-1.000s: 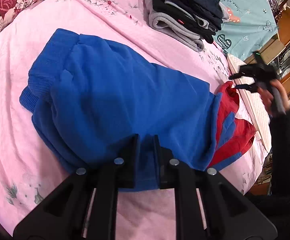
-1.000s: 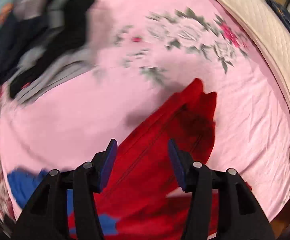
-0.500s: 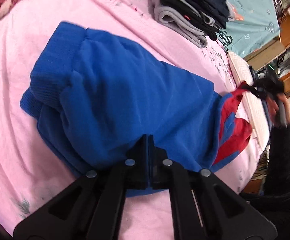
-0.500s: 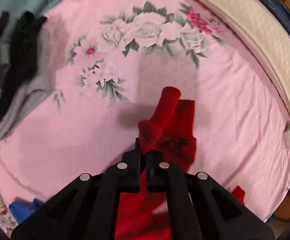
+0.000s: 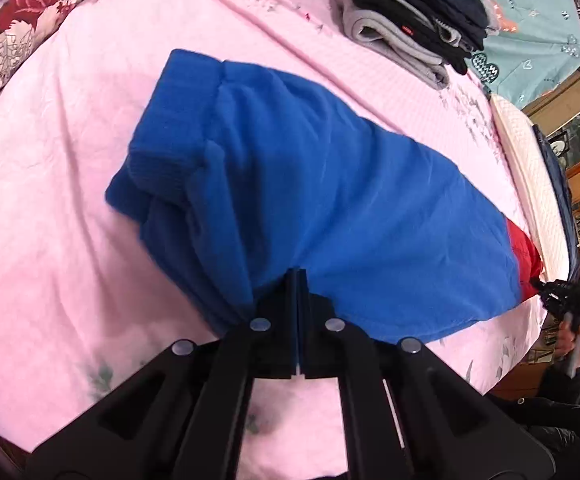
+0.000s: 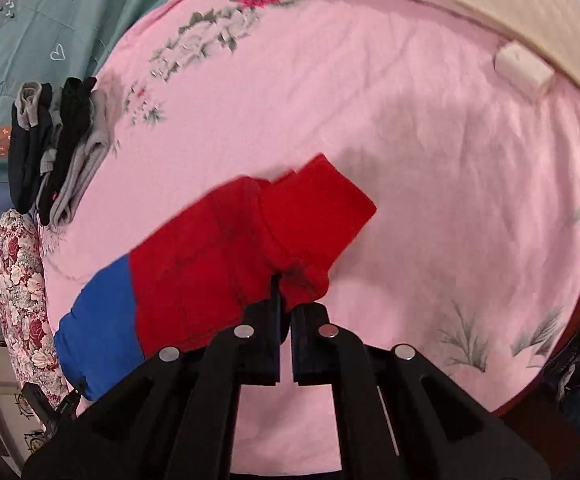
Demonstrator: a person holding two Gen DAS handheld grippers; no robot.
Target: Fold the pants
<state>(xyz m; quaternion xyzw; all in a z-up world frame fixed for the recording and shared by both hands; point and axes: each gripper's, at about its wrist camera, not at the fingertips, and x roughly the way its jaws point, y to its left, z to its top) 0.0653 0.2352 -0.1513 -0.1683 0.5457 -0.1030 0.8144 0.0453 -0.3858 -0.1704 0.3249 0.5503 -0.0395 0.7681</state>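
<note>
We cannot see the bedsheet [image 5: 70, 240] beneath the pants [image 5: 329, 200]; beyond their red end, the right gripper [image 5: 545, 286] looks small and blurred.

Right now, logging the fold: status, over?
Left tongs shut on blue-and-red fleece pants, blue end. Right tongs shut on red cuff. Nothing in the way.

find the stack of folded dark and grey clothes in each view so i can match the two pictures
Left wrist: stack of folded clothes top right, beyond the blue pants.
Right wrist: same stack far left, on the pink sheet.
Shared landmark: the teal patterned cloth next to the stack.
</note>
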